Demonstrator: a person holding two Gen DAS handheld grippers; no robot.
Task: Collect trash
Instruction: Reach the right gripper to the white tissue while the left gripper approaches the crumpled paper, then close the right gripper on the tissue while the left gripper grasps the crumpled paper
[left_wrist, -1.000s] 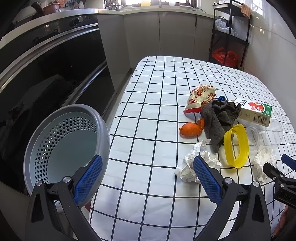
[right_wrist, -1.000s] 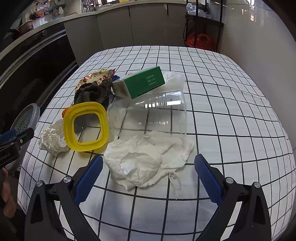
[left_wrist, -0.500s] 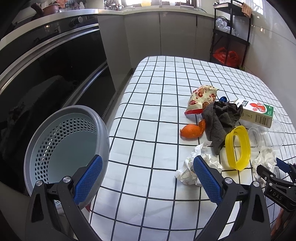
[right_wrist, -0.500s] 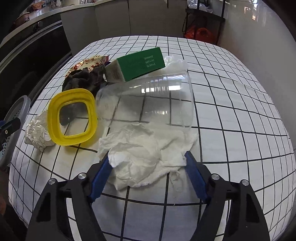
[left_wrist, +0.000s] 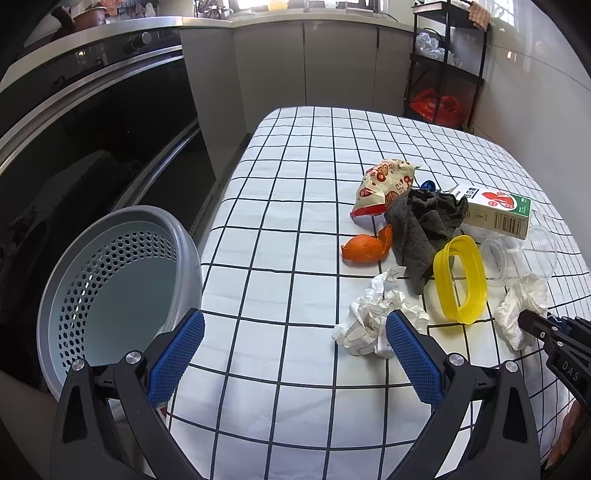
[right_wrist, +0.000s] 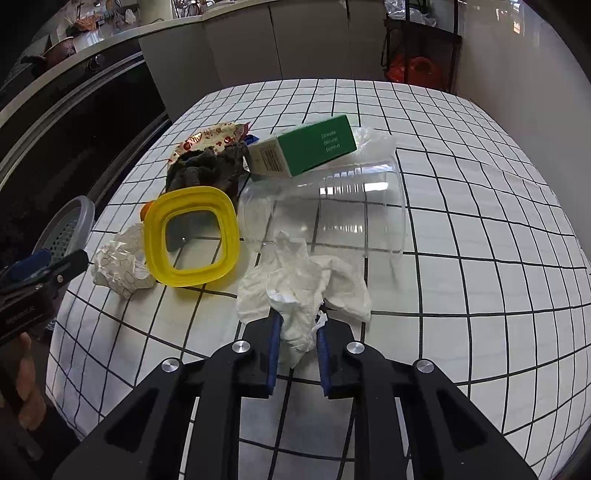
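Kitchen setting: a table (right_wrist: 461, 206) under a white checked cloth, with dark oven fronts on one side. The tissue (right_wrist: 306, 280), white, crumpled and limp, lies at the near end of the litter, touching the mouth of a clear jar (right_wrist: 332, 218) lying on its side. The right gripper (right_wrist: 297, 350) has just been closing and its blue pads now pinch the tissue's near fold; most of the sheet spreads loose beyond the jaws.

Risks, as judged: the hold takes only one thin fold, so the tissue could tear or slide free on lifting; a trailing flap could drag the light jar or catch the yellow lid (right_wrist: 192, 236) beside it.

The left gripper (left_wrist: 291, 354) stands wide open and empty, above the cloth near a paper ball (left_wrist: 373, 321). The grey basket (left_wrist: 110, 280) waits off the table's left edge, well apart from the tissue. A carton (right_wrist: 306, 147), a grey rag (right_wrist: 207, 166), orange peel (left_wrist: 365, 247) and a snack wrapper (left_wrist: 384, 184) remain uncollected.
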